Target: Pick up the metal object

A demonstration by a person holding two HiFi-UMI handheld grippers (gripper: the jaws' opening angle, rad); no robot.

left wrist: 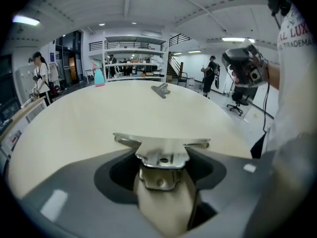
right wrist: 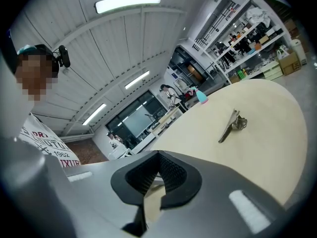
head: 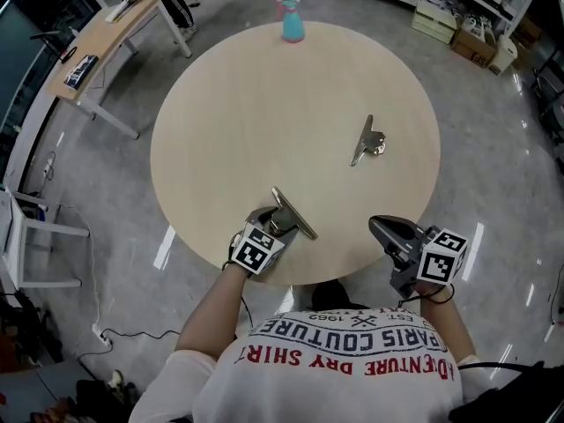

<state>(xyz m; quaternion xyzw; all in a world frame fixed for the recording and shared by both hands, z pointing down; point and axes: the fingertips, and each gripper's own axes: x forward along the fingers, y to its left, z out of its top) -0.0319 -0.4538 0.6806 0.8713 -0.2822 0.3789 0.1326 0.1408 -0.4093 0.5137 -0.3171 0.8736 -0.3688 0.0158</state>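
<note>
The left gripper (head: 278, 223) gripped a metal clip (head: 296, 215) at the round counter's (head: 264, 104) near edge; the right gripper (head: 379, 226) hung closed, empty, with a second clip (head: 367, 141) lying beyond it.

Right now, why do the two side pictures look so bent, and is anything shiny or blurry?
Left gripper view: wide lens bows the table rim, corners go black, the near clip looks slightly soft. Right gripper view: same bowing, a ceiling lamp blows out white. Head view: sharp, with glare streaks on the floor.
</note>
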